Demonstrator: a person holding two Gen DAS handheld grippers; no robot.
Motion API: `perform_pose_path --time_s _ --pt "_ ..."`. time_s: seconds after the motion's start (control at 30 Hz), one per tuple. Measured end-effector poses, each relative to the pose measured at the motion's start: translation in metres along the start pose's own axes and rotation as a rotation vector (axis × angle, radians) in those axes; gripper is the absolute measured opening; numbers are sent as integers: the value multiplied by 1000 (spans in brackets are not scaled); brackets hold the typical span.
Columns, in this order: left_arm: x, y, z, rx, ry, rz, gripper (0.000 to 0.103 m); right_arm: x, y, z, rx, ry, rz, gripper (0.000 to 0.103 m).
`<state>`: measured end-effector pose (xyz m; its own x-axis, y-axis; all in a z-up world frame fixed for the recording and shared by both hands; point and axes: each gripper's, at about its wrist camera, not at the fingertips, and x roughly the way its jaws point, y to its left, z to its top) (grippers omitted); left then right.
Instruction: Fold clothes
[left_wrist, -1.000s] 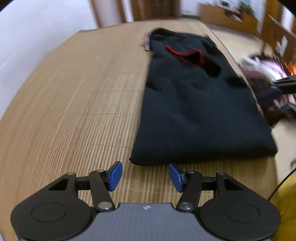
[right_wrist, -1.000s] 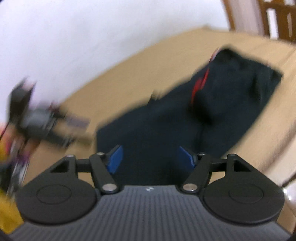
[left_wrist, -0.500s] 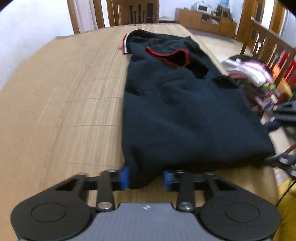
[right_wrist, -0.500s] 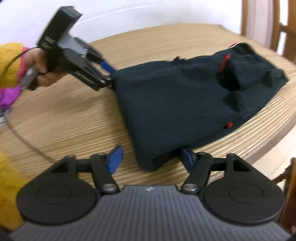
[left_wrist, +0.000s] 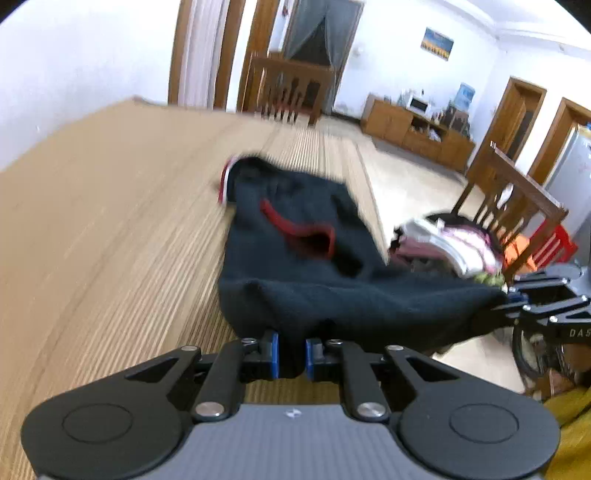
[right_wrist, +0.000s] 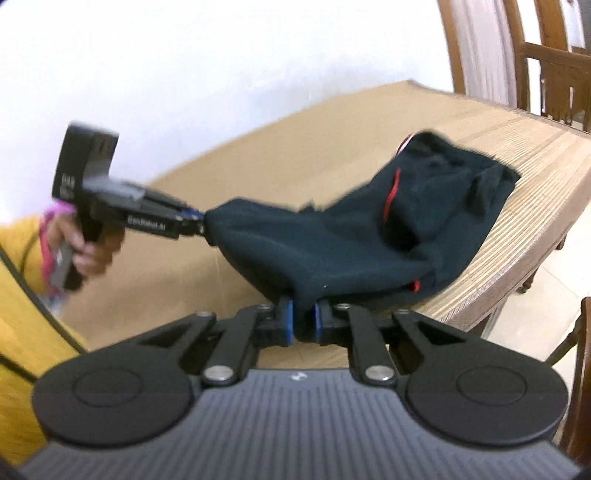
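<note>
Left wrist view showed the left gripper (left_wrist: 291, 355), its fingers just closed on one near corner of the dark garment (left_wrist: 295, 258), and the right gripper (right_wrist: 303, 320), likewise just closed, clenching the other. With the hem off the counter (left_wrist: 110, 240), a thin pinch could slip, and uneven pulling could drag the collar end crooked.
</note>
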<state>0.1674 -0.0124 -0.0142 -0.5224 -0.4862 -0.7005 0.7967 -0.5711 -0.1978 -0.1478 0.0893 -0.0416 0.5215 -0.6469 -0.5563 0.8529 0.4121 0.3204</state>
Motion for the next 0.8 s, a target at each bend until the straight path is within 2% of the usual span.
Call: perform_pose_path --time_s 0.17,0.33,0.47,0.63,0.73,0.8 --pt "8 -16 48 38 -36 17 14 -25 -24 30 96 -116 22 13" --pt "42 -23 106 105 -43 48 15 -14 -70 69 171 -209 21 13" --pt "85 -18 146 82 -15 87 15 5 -113 98 189 -254 11 13" --pt "151 -4 185 31 51 128 15 50 -181 140 221 -262 11 12" --pt "194 0 198 17 106 169 17 84 -223 152 263 -224 -6 12" --pt "220 3 202 14 149 218 22 108 -248 155 291 -180 -19 12"
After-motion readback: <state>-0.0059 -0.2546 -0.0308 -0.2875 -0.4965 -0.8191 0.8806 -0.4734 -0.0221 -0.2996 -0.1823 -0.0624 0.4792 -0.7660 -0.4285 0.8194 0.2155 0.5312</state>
